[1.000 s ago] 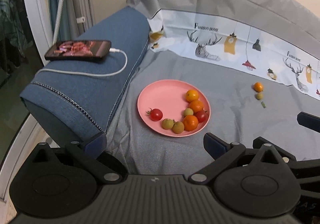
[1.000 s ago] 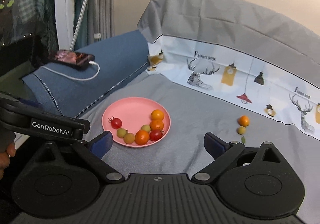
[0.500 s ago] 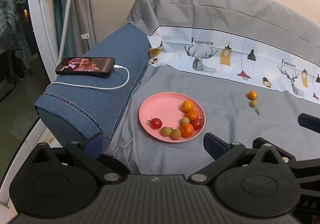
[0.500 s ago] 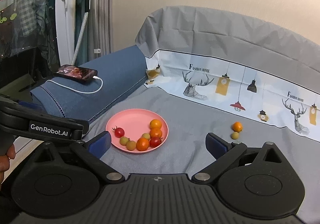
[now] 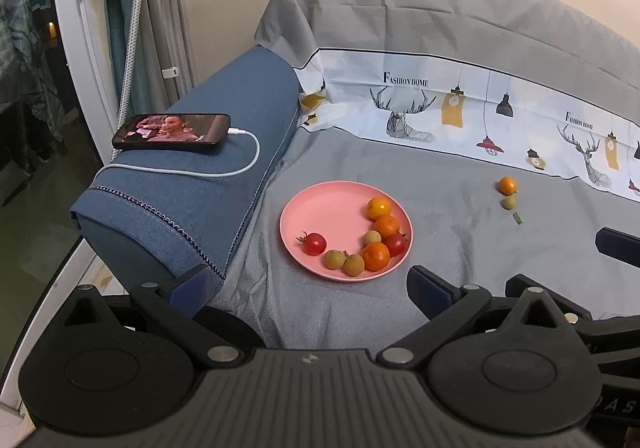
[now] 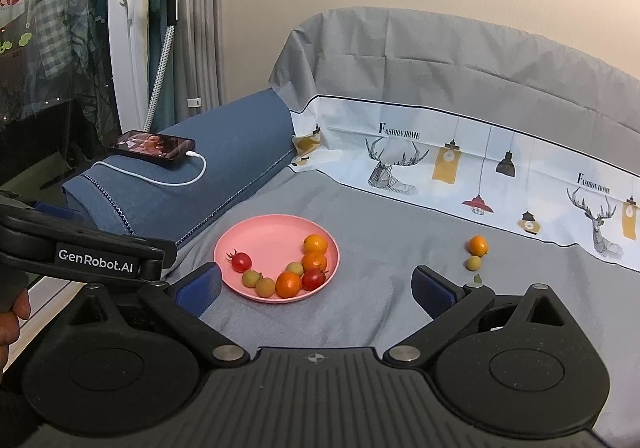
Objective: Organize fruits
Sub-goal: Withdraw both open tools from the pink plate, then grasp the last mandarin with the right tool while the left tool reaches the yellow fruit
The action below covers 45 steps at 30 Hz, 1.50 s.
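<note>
Both tongs released, hovering short of the fruit.
Right tongs (image 6: 316, 290) and left tongs (image 5: 308, 288) are gaping empty; pink plate (image 6: 264, 232) is sitting centre frame, loose orange (image 6: 478, 245) and green fruit (image 6: 473, 263) at right. Straddle the orange squarely; clench gently.

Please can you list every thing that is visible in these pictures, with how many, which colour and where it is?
plate: 1, pink, on the grey cover near the armrest.
oranges: 3 on the plate, 1 loose to the right.
tomatoes: 2, red, on the plate.
green fruits: 3 on the plate, 1 loose below the loose orange.
leaf scrap: 1, green, near the loose fruits.
phone: 1, black, screen lit, on the blue armrest.
cable: 1, white, plugged into the phone.
cover: 1, grey with a printed white band, over the sofa.
left gripper: open, empty.
right gripper: open, empty.
</note>
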Tool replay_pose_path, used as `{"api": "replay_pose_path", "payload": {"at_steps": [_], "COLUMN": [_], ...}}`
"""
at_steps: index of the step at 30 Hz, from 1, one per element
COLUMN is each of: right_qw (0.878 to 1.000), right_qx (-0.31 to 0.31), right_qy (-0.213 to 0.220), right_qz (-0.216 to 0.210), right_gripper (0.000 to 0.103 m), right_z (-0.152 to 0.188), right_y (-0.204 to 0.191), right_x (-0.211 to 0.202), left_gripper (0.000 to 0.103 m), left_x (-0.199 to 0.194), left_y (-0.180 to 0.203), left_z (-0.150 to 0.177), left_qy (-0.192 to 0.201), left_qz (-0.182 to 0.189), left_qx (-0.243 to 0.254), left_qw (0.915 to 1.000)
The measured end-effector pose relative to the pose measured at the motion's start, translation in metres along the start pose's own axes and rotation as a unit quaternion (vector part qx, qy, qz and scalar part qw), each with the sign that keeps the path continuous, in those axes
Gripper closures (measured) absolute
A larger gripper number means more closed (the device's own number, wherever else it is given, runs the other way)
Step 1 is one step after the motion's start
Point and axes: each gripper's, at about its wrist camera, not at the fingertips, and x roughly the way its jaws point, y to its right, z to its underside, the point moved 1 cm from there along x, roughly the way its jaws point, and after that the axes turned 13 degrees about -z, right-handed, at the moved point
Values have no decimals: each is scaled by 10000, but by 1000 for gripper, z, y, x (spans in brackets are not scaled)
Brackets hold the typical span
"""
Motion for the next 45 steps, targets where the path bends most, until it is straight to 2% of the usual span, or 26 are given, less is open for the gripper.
{"api": "replay_pose_path", "payload": {"at_steps": [21, 30, 34, 38, 45], "right_qw": [9995, 9982, 9967, 9939, 9836], "right_qx": [259, 511, 703, 843, 1135], "right_qy": [-190, -265, -276, -303, -375], "right_qz": [-22, 139, 296, 636, 1352], "right_gripper": [2, 2, 2, 2, 1], "right_z": [7, 11, 15, 21, 35], "right_y": [11, 29, 45, 73, 157], "right_x": [13, 24, 27, 31, 55], "left_gripper": [0, 0, 0, 0, 0], "left_x": [18, 35, 44, 59, 98], "left_y": [4, 22, 39, 68, 120], "left_z": [3, -2, -10, -20, -41], "left_qy": [-287, -443, -545, -675, -1155], "left_qz": [18, 16, 94, 230, 403], "left_qx": [108, 343, 473, 662, 754], "left_qw": [9995, 9984, 9973, 9953, 9896]}}
